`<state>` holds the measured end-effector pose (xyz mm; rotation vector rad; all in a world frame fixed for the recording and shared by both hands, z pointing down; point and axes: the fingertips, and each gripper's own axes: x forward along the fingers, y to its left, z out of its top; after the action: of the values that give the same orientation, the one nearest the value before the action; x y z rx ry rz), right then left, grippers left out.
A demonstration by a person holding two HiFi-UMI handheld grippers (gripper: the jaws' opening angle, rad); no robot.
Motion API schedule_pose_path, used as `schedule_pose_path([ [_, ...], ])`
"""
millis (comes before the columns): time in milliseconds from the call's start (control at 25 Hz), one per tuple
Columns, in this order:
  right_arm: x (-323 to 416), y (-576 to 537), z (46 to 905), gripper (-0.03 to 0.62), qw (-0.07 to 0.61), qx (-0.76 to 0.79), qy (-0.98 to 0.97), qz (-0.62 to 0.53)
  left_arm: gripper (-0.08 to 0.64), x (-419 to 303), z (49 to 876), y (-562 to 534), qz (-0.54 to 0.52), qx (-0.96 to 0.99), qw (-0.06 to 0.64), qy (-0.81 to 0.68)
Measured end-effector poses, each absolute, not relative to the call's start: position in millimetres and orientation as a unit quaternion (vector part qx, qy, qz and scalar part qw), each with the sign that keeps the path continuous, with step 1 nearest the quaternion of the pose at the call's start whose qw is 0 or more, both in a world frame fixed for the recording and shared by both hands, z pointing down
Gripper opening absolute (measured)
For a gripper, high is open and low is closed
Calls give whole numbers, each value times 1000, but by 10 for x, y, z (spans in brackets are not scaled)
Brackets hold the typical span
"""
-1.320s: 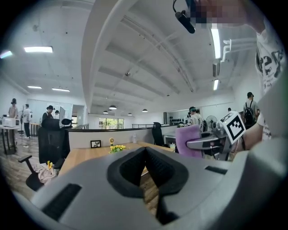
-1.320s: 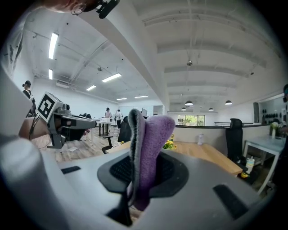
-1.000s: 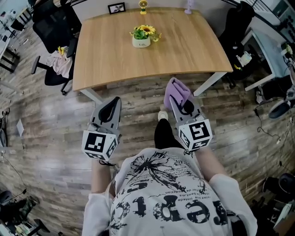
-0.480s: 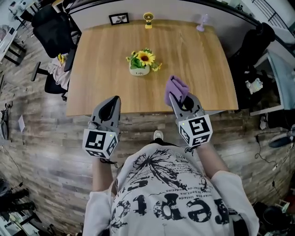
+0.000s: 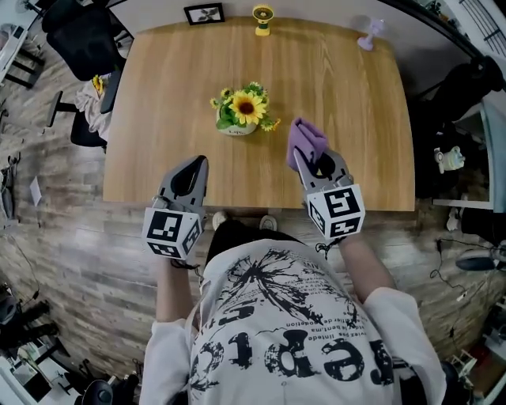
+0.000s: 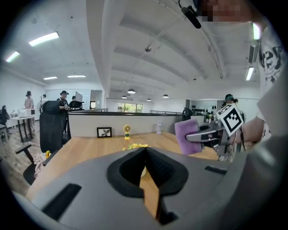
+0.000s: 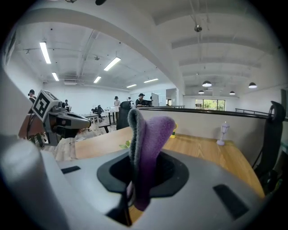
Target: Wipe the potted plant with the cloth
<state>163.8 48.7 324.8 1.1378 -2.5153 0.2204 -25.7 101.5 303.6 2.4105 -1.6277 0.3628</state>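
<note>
- The left gripper (image 5: 198, 164) hangs over the near edge of the table (image 5: 166, 87). Its jaws are pressed together with nothing between them, and in its own view the pads meet in a single seam.
- The right gripper (image 5: 307, 158) is clamped on the purple cloth (image 5: 304, 138), which stands up out of the jaws as a folded flap. The cloth's lower end drops into the hollow between the jaws, so I can't tell how much of it is pinched.
- The potted plant (image 5: 239, 113), a sunflower with green leaves in a small white pot, stands on the table ahead of both grippers. The cloth is near its right side but clear of it.
- In the left gripper view the closed jaws hide nearly all of the plant, and only a few yellow petals show above them.
- In the right gripper view the cloth covers the plant, apart from a scrap of leaf at the cloth's left edge.
- The print on the pot is too small to read.
- Along the table's far edge stand a framed picture (image 5: 204, 13), a small yellow ornament (image 5: 262, 16) I can't identify, and a pale desk fan (image 5: 369, 32).
- The person's hands are hidden behind the marker cubes (image 5: 170, 232), so only the forearms (image 5: 360, 265) show.
- A black office chair (image 5: 79, 35) on the left is cut off by the edge of the picture.
</note>
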Motion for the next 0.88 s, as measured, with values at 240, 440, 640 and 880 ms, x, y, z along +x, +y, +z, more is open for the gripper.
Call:
schedule_pose_path([
  [240,1596,106,3693,72,238,419,-869,114,3,-360,3421,566,129,832,146,-520],
  [440,1528,-198,4235,72,290,431,-842,143,3,-474,3826,163,140,846,165,-487],
  [640,1444,-473,4728,74,333,438,-820,158,3,-546,4192,-149,151,862,180,-448],
  [880,1168,-675,4970,74,345,429,-822,147,3,-455,4471,-415,169,892,172,-382],
])
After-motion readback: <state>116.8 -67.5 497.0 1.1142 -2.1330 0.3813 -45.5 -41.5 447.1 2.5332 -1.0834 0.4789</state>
